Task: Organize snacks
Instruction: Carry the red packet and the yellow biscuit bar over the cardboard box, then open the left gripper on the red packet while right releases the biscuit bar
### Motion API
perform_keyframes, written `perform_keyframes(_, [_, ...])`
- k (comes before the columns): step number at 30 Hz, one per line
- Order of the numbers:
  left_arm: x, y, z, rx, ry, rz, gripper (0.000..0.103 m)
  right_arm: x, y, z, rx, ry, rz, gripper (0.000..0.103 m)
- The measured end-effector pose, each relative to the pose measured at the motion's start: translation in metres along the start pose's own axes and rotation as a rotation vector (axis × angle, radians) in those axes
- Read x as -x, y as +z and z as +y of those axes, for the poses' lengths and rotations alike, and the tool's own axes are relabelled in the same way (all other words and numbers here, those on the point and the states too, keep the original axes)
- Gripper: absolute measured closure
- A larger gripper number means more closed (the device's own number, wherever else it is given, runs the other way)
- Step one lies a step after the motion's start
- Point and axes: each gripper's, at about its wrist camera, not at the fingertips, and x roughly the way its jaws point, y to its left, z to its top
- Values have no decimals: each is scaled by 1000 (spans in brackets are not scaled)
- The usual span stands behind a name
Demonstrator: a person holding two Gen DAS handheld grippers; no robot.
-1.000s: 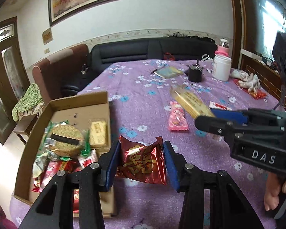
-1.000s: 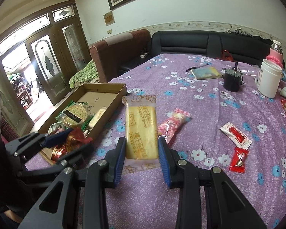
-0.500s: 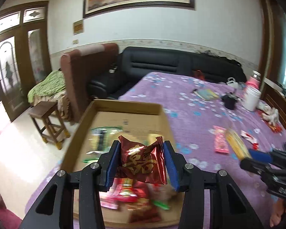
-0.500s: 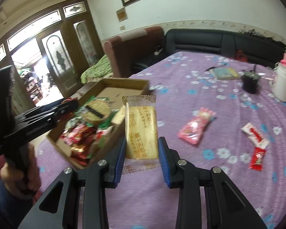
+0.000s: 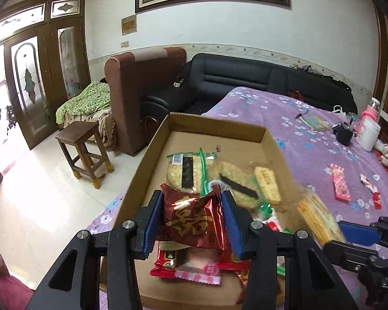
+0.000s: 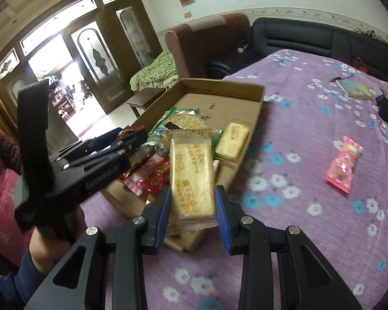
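A shallow cardboard box (image 5: 214, 126) (image 6: 219, 86) lies at the left edge of the purple flowered table, with several wrapped snacks inside. My left gripper (image 5: 192, 221) (image 6: 130, 135) is shut on a dark red foil packet (image 5: 191, 219) and hangs over the near end of the box. My right gripper (image 6: 192, 205) (image 5: 349, 235) is shut on a long yellow biscuit pack (image 6: 191, 178) (image 5: 318, 219), held upright above the box's near right corner. A pink candy pack (image 5: 340, 184) (image 6: 345, 164) and small red sweets (image 5: 370, 183) lie loose on the cloth.
Round cracker packs (image 5: 186, 171) and a yellow bar (image 5: 267, 184) fill the box's middle. Further back on the table stand a white jar (image 5: 368, 133), a black cup (image 5: 345, 135) and a booklet (image 5: 315, 122). A wooden stool (image 5: 82, 142) and sofas sit beyond the table's edge.
Both grippers have swung left from the table's middle to over the box, each keeping its snack. The box has grown larger in both views.
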Motion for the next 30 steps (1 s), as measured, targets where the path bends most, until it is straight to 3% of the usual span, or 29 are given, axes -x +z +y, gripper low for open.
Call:
perform_keyframes(9, [-12,-10,-1,3,29,-7,54,-44,3,7,-4,-38,12,70])
perform_keyframes(13, [-11,-12,-5,-10,59,-23,54,-49,-2,12,30,-49,-7,70])
perform_keyframes(30, [-12,-13,-1,4,66,-21,53,-50,-11,15,66,-63,-50,70])
